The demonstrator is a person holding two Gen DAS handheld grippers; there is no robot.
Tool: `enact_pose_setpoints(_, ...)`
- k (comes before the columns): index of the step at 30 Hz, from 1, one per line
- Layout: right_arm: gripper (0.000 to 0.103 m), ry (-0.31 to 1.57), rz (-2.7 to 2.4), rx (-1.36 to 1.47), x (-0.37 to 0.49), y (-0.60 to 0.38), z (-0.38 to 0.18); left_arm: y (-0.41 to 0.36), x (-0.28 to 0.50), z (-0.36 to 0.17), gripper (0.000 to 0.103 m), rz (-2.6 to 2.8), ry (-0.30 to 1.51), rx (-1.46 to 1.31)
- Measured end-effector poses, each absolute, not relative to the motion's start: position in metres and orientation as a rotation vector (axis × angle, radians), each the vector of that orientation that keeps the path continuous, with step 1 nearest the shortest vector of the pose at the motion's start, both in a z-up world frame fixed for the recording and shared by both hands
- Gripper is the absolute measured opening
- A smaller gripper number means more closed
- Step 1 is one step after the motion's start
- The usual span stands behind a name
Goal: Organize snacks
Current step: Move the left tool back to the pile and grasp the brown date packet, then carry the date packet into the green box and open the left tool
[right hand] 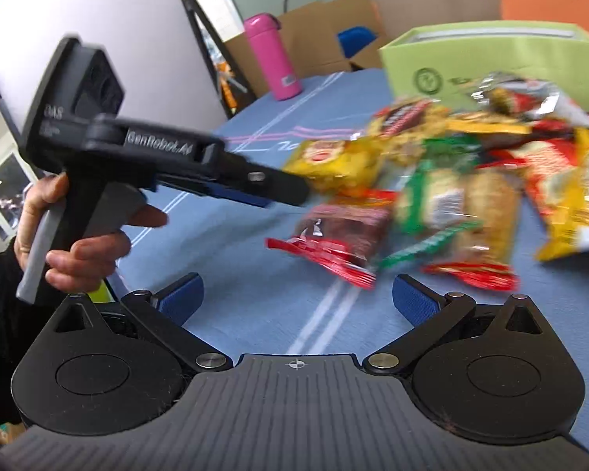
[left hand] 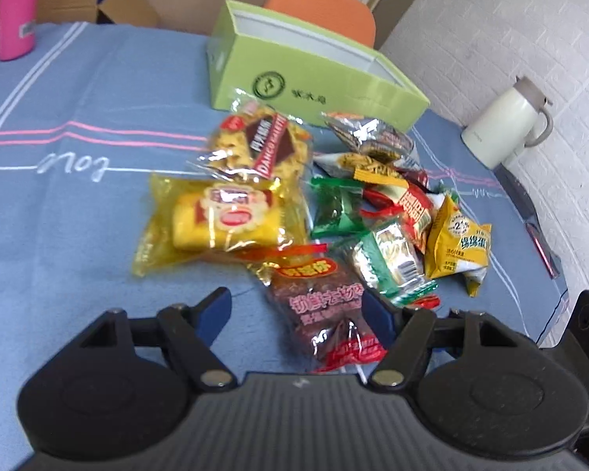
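Our right view's blurred; brown snack pack (left hand: 326,314) lies lengthwise toward us btwn left gripper's (left hand: 300,306) spread fingers, untouched; right gripper (right hand: 297,300) agape.

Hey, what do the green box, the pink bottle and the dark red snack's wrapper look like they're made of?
Green box: likely matte cardboard, with flat printed walls, crisp folded edges and a white lining.
Pink bottle: smooth, faintly glossy shell, plastic or coated metal; the look leaves that open.
Dark red snack: thin glossy plastic film, see-through in the middle, crinkled with bright glare.
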State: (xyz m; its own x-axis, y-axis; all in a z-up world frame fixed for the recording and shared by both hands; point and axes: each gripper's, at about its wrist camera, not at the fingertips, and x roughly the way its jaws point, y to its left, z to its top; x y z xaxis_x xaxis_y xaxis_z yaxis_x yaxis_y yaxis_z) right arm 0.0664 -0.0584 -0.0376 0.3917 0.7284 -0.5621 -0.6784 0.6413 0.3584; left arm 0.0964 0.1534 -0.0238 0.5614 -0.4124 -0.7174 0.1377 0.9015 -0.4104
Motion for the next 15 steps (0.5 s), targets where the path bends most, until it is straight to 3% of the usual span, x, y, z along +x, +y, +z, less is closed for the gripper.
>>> enact_pose_setpoints(3, 0.089, 0.728, 0.807, 0.026, 0.070, -0.040, -0.042, 0.144, 0.110, -0.032, 0.071, -0.371, 0.959, -0.328)
enact_pose_setpoints(8, 0.073, 0.704, 0.760, -0.041, 0.070, -0.041, -0.043, 0.131, 0.098, -0.034, 0.070, -0.422, 0.954, -0.298)
enact_pose_setpoints(15, 0.082, 0.699, 0.754, -0.065, 0.065, -0.046, -0.044, 0.127, 0.099, -0.035, 0.070, -0.372, 0.960, -0.337)
